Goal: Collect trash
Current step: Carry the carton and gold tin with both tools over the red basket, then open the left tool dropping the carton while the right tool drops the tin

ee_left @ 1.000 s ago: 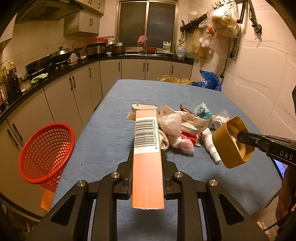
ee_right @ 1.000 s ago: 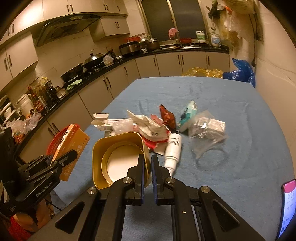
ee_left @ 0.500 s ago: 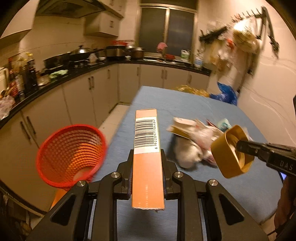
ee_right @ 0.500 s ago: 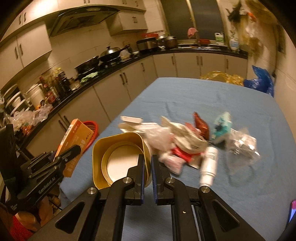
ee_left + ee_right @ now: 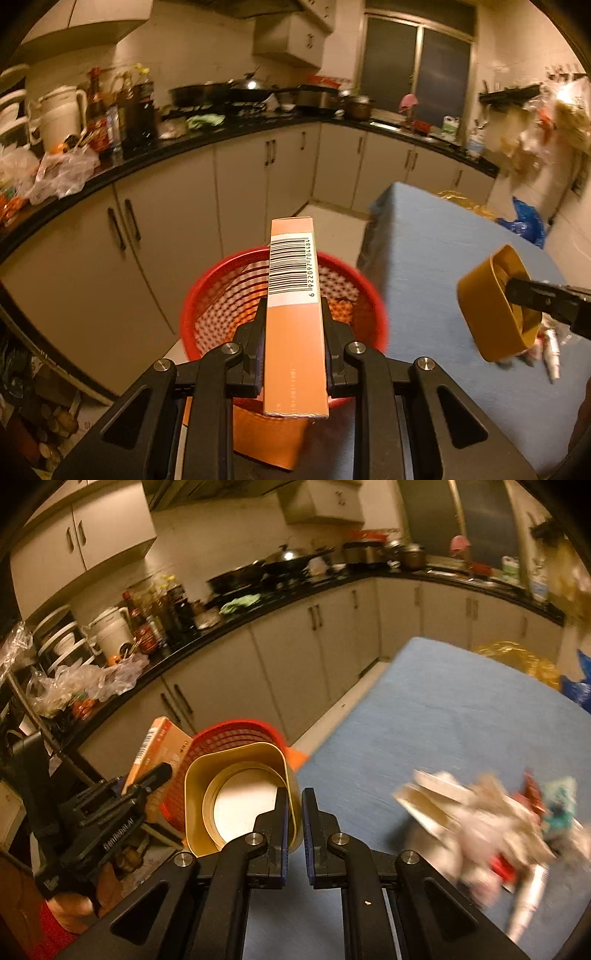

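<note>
My left gripper (image 5: 293, 306) is shut on a long orange box (image 5: 293, 314) with a barcode, held over the red mesh basket (image 5: 218, 295) that stands off the table's left edge. My right gripper (image 5: 293, 797) is shut on the rim of a gold container (image 5: 240, 797), which hangs above the table's left edge just right of the basket (image 5: 236, 731). The same gold container (image 5: 495, 314) shows at the right of the left wrist view. A heap of wrappers, bags and a white tube (image 5: 491, 812) lies on the blue table (image 5: 443, 709).
Beige cabinets under a black counter (image 5: 236, 177) run along the left and back, crowded with pots, bottles and bags. An orange flat thing (image 5: 269, 432) lies under the basket. A yellow bag (image 5: 517, 657) and a blue bag (image 5: 524, 221) sit at the table's far end.
Both grippers swung left from the trash heap toward the red basket, each keeping its load. The orange box now hangs over the basket; the heap has slid to the right edge.
</note>
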The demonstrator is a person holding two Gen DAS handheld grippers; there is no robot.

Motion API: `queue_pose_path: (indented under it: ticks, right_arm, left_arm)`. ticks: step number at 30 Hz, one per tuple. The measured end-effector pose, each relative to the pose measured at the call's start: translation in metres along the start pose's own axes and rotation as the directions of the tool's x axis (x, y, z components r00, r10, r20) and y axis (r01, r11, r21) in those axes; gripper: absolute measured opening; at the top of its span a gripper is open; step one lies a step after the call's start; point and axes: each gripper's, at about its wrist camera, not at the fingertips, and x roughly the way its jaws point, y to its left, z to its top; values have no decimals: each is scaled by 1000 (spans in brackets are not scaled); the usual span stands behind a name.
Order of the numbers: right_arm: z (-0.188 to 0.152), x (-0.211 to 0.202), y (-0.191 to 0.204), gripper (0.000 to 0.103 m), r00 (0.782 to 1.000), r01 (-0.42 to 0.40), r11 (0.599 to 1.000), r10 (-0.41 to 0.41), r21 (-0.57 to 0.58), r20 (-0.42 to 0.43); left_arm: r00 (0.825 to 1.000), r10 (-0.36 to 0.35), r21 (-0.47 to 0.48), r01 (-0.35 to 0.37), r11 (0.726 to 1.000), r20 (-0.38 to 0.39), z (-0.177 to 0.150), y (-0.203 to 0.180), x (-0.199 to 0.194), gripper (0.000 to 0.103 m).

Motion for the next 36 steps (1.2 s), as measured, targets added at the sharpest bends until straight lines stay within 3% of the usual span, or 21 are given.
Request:
queue_pose_path:
  ticks: [10,11,13,15,23,27,36]
  right_arm:
    - [20,95,20,9,995,-9,1000,11,13,-98]
    - [20,98,20,10,995,-9,1000,10,12,-101]
    - [19,102,19,14,995,-9,1000,10,12,-97]
    - [17,98,17,15,996,-14,1000,15,14,-82]
    - [-11,35,-6,21,1000,-21,999,20,28,10]
    - [-34,-2,-28,24,999,5,999,-7,44,53]
    - [-98,-93,-126,28,987,55,962,-94,267,134]
  left_arm:
    - [997,12,-41,-15,999,-70,-8,25,46,23]
    - [997,11,-41,-14,999,-71,-9,23,46,25]
    - [997,10,-48,-13,999,-72,-10,25,47,53]
    - [998,25,-47,-27,999,-51,-10,23,43,56]
    - [1000,-10,-10,9,1000,-9,-15,-5,15,56]
    - [998,-63,28,63,998,7,-20,-34,0,62]
    - [978,-207,147,209,967,-28,-39,-119,-18,65]
